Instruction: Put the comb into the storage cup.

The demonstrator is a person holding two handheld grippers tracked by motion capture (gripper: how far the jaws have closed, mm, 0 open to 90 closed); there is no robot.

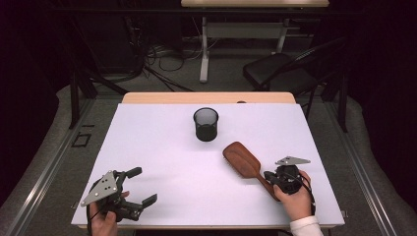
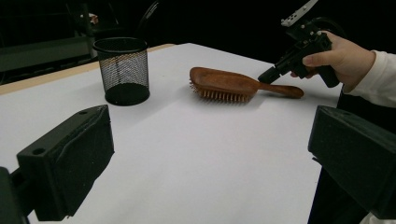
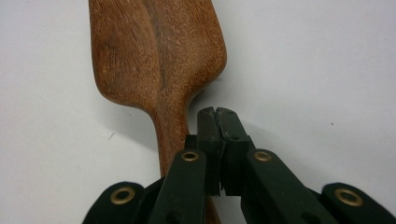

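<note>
Beside the hairbrush [image 1: 242,160] handle, right hand-held gripper [image 3: 217,114] clenched empty; mesh cup [image 1: 206,124] beyond, left [image 1: 140,186] released.

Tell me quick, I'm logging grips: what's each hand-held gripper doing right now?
Left hand-held gripper: open, holding nothing.
Right hand-held gripper: shut on itself beside the wooden hairbrush handle, not gripping it.
</note>
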